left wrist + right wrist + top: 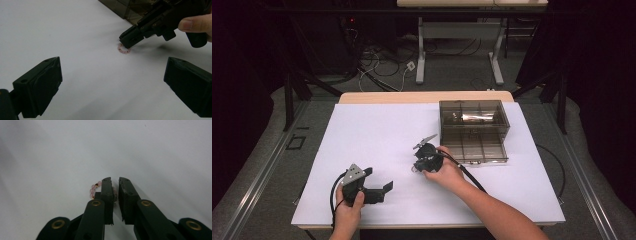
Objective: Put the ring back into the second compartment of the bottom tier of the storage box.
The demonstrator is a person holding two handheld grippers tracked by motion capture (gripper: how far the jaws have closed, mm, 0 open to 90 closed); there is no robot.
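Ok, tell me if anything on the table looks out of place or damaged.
Nothing stands out. A pink bead bracelet lies whole on the white table under the right gripper; the compartment box sits square and intact.

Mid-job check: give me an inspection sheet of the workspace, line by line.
Surface: white table sheet, flat and clean.
Job's things: pink bead bracelet lying on the sheet; smoky compartment box open at far right.
Clutter: nothing seen.
Grippers: right gripper tipped down at the bracelet, jaws nearly shut, part of the bracelet between them; left gripper open, holding nothing.
Cables: black cable trails along the right forearm.
Surroundings: dark room, desk legs and floor wiring behind.
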